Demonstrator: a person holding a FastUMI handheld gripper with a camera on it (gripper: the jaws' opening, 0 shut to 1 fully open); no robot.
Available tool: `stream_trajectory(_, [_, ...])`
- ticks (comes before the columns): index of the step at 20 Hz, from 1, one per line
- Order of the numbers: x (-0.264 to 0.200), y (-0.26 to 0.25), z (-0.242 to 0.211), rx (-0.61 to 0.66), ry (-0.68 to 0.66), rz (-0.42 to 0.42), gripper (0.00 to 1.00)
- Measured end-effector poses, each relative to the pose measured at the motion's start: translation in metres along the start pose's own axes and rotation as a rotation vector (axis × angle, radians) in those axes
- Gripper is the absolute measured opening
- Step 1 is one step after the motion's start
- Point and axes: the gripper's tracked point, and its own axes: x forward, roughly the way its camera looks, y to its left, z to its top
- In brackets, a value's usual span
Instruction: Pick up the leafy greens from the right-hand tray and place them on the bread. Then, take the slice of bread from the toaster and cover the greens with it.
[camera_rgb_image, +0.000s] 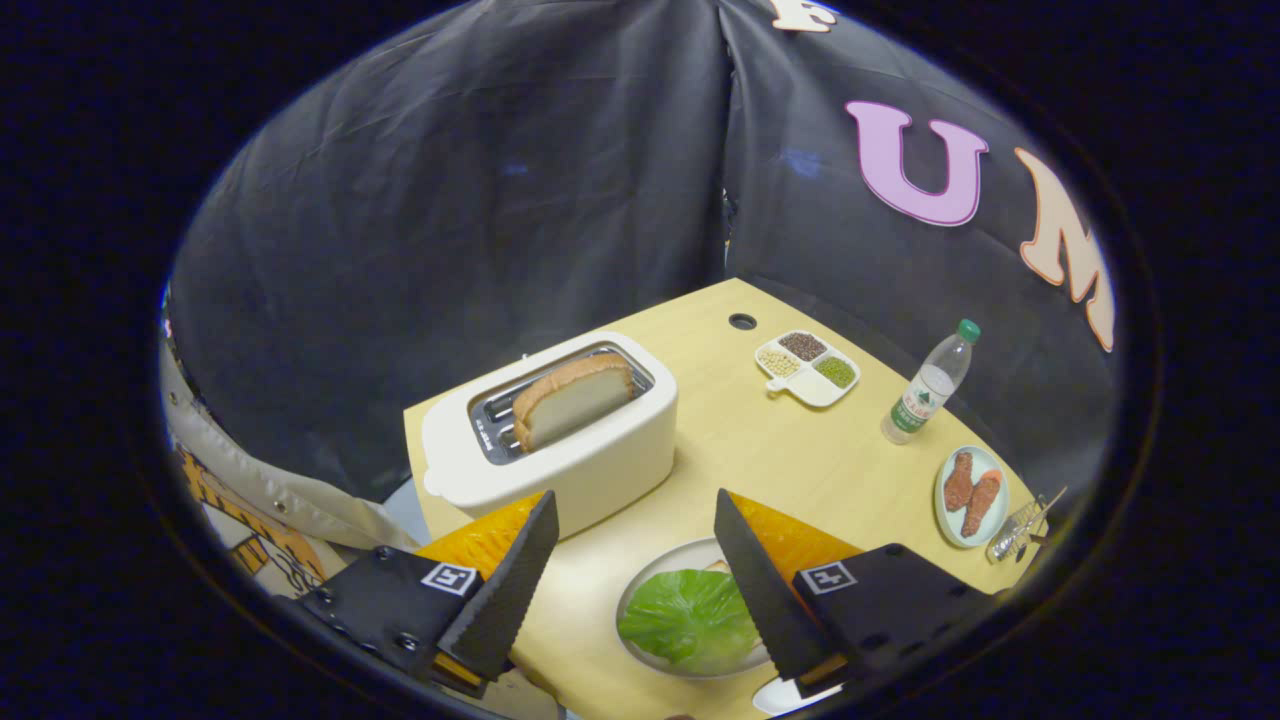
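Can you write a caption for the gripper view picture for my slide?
Open hand-held gripper hovers over leafy greens on a plate, bread slice waiting in the toaster.

A pale wooden counter (740, 440) with a small round hole near its far corner carries everything here. A cream toaster (560, 440) stands at its left end. Over toward the far corner sits a white divided dish (808, 368) of grains, and just to its right a clear water bottle (928, 385) with a green cap stands upright. Nearer, along the right edge, lies a small plate (968, 495), beside it something of glass I cannot make out. A round plate (690, 610) sits at the near edge.
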Motion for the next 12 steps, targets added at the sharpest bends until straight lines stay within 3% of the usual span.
stream_trajectory(12, [0.031, 0.042, 0.045, 0.116, -0.033, 0.085, 0.98])
